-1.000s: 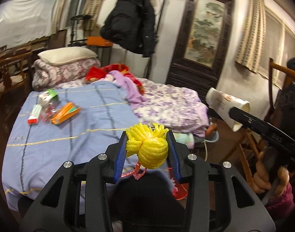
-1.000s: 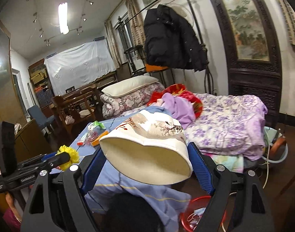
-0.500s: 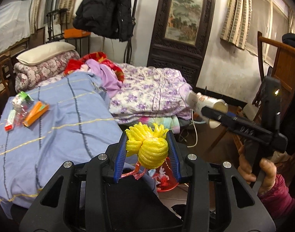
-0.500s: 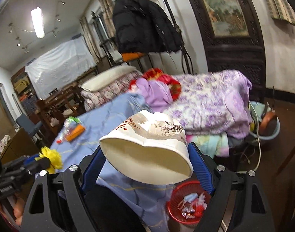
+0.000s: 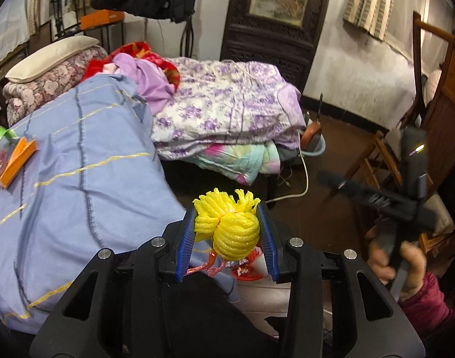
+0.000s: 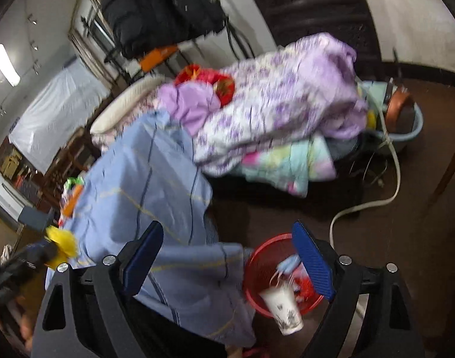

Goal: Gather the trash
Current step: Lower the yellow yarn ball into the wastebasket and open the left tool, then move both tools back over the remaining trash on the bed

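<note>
My left gripper [image 5: 227, 211] is shut on a yellow foam net [image 5: 232, 229] with a bit of red wrapper hanging under it, held above the floor by the bed's corner. The net also shows in the right wrist view [image 6: 62, 246]. My right gripper [image 6: 227, 238] is open and empty, tilted down over a red mesh trash basket [image 6: 263, 256] on the floor. A white paper cup [image 6: 282, 307] hangs in the air at the basket's near rim, mouth upward. The basket holds several wrappers. An orange packet [image 5: 17, 158] and other trash lie on the blue blanket [image 5: 78, 161].
A purple floral quilt [image 5: 227, 104] is piled on the bed. A blue basin with a brown pan [image 6: 403, 113] and a white cable [image 6: 361, 205] lie on the dark floor. Wooden chairs [image 5: 382, 161] stand at right.
My right gripper tipped down toward the basket, opened and let go of the paper cup, which is dropping at the basket. My left gripper swung right with the foam net.
</note>
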### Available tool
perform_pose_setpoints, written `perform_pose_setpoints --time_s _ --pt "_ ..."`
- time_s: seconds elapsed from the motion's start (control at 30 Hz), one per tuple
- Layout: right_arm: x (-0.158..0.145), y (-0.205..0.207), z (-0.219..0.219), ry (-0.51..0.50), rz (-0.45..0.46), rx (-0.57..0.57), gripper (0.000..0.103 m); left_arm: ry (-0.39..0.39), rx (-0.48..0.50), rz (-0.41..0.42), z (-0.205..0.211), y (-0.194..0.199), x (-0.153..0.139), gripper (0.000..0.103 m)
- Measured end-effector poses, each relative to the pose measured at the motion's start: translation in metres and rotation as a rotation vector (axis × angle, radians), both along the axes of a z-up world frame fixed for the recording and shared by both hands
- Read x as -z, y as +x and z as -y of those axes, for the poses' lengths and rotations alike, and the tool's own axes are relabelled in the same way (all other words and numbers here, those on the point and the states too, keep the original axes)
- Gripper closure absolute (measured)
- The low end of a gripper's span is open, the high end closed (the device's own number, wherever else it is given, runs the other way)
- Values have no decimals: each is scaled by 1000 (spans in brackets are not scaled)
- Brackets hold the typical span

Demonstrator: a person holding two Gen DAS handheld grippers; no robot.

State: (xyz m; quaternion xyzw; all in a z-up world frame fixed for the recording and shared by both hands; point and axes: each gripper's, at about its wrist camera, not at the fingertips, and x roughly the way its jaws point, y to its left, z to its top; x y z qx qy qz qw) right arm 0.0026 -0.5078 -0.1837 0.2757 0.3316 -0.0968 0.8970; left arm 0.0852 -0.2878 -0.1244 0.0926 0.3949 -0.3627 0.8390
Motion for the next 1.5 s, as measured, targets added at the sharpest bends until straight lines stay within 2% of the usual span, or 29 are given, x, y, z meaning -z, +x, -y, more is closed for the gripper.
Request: perform_pose_setpoints --time_s 0.07,0.23,0.57,0.67,0.7,0.73,0.77,0.8,1.0,1.13,1.5 --pt "-11 -12 6 -3 52 20 15 22 27 -12 16 0 7 63" --pt "-22 -32 28 17 117 56 15 63 85 -25 51 -3 16 63" --pt "-6 -50 56 54 118 109 14 125 189 -48 120 -5 38 62" --pt "2 -52 61 70 106 118 14 149 212 -67 135 -3 49 56" --pt "4 -52 63 76 104 119 14 165 207 -69 139 -2 52 44" --pt "6 -53 64 80 101 121 14 175 199 -68 140 -1 54 37" --pt "6 -53 65 81 100 122 14 179 183 -60 139 1 56 27" --pt "7 -53 65 79 100 123 14 177 178 -56 139 2 56 24" --pt "0 -52 56 41 100 113 14 152 136 -47 124 8 47 20" --pt "-12 -50 47 17 113 104 14 123 96 -4 104 6 29 16" --pt "-81 -44 -11 -96 213 -7 10 8 -19 81 34 -2 -25 13"
